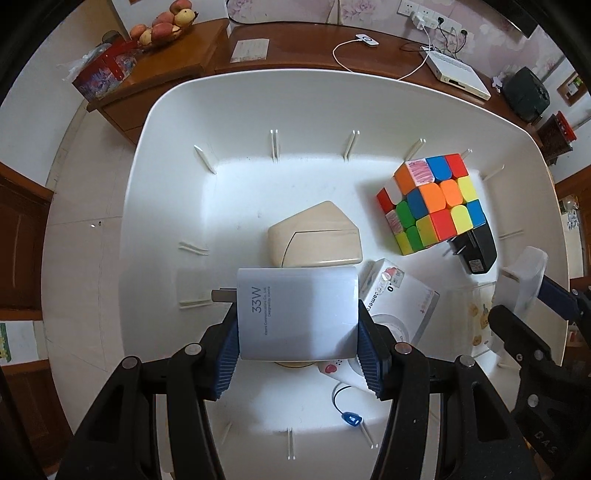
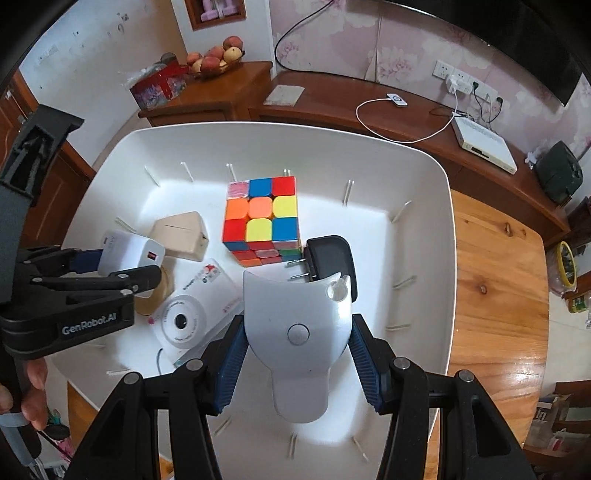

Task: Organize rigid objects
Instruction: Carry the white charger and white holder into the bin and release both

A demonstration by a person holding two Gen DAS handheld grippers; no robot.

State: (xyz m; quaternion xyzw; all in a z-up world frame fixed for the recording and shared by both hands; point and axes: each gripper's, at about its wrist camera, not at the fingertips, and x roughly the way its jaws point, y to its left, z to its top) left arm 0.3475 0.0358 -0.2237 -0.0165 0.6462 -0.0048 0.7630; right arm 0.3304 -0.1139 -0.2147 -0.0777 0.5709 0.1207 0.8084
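My left gripper (image 1: 298,321) is shut on a white 33W charger (image 1: 295,314) and holds it over the white bin (image 1: 166,155); it also shows in the right wrist view (image 2: 129,254). My right gripper (image 2: 297,350) is shut on a white plastic scoop-shaped part (image 2: 295,325) above the bin's (image 2: 424,229) near side. Inside the bin lie a Rubik's cube (image 1: 432,203) (image 2: 262,218), a beige block (image 1: 314,236) (image 2: 183,236), a black plug adapter (image 1: 476,251) (image 2: 328,258) and a small white camera (image 1: 399,306) (image 2: 188,317).
The bin stands on a wooden table (image 2: 498,295). Behind it is a wooden cabinet (image 1: 295,55) with a white router box (image 1: 458,70), a cable, a fruit basket (image 1: 162,26) and a red tin (image 1: 107,74). A small blue tag (image 1: 352,419) lies in the bin.
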